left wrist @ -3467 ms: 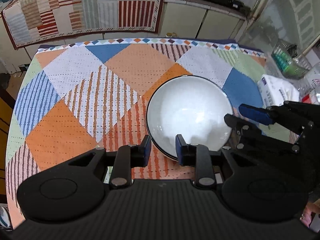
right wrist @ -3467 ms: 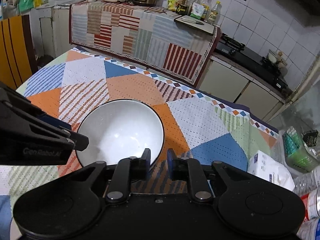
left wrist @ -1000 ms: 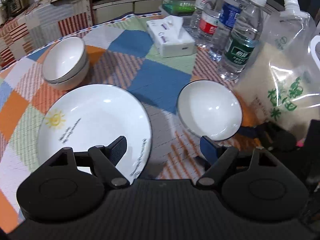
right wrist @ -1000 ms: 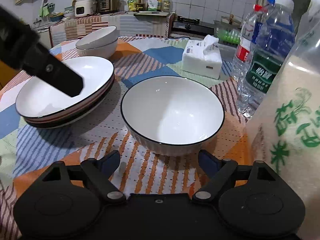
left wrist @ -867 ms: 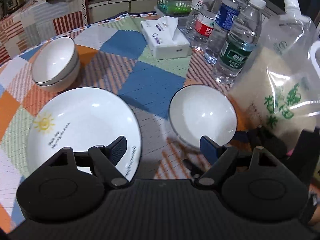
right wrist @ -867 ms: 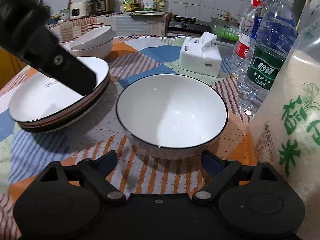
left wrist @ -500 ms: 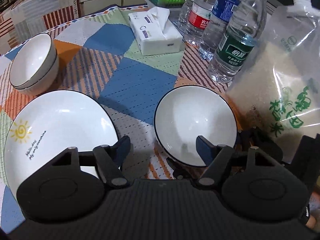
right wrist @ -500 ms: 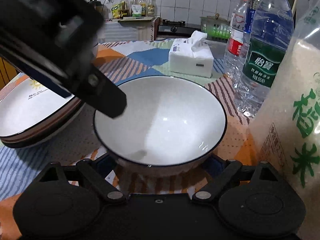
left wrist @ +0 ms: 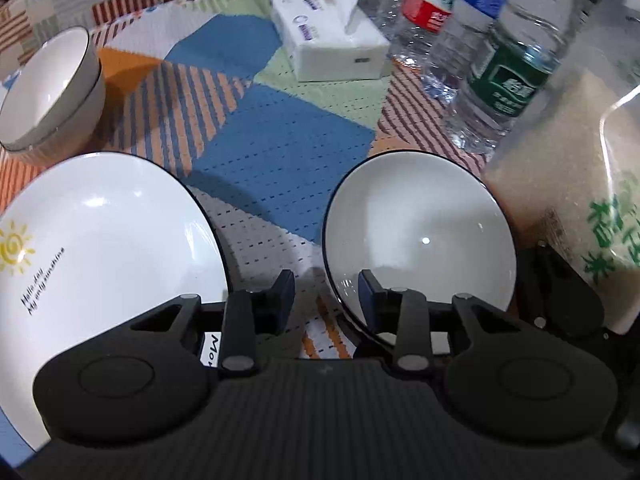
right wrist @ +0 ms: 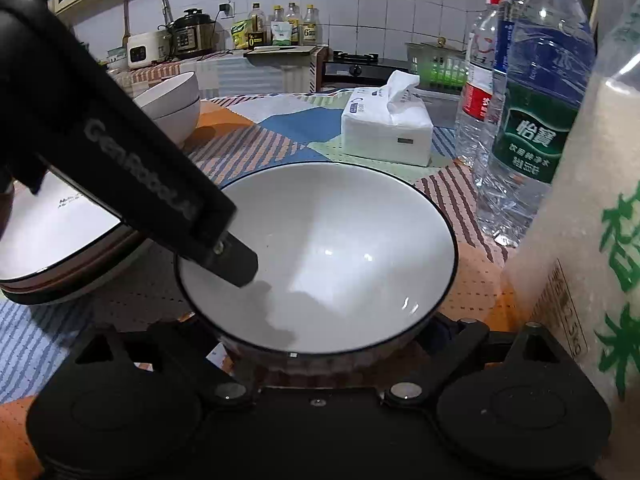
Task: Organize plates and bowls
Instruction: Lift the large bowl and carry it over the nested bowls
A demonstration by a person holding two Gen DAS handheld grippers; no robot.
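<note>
A white bowl [left wrist: 420, 240] with a black rim stands on the patchwork cloth, seen close up in the right wrist view as the bowl [right wrist: 328, 256]. My left gripper [left wrist: 326, 292] straddles its near-left rim, one finger [right wrist: 236, 264] inside, the other outside; the jaws are closing, with a gap still showing at the outer pad. My right gripper [right wrist: 320, 354] is open and still opening, its fingertips hidden low on either side of the bowl. A stack of white plates [left wrist: 100, 248] lies to the left. Two nested bowls [left wrist: 48, 92] stand further back.
A big bag of rice [right wrist: 592, 240] stands tight against the bowl's right side. Behind it are water bottles [left wrist: 508, 64] and a tissue box [left wrist: 332, 44]. The right gripper's body [left wrist: 560, 288] sits between bowl and bag. A kitchen counter [right wrist: 240, 64] runs behind the table.
My left gripper came down and rightward from over the plates to the bowl's rim, and its jaws narrowed. My right gripper edged forward until the bowl sat between its fingers.
</note>
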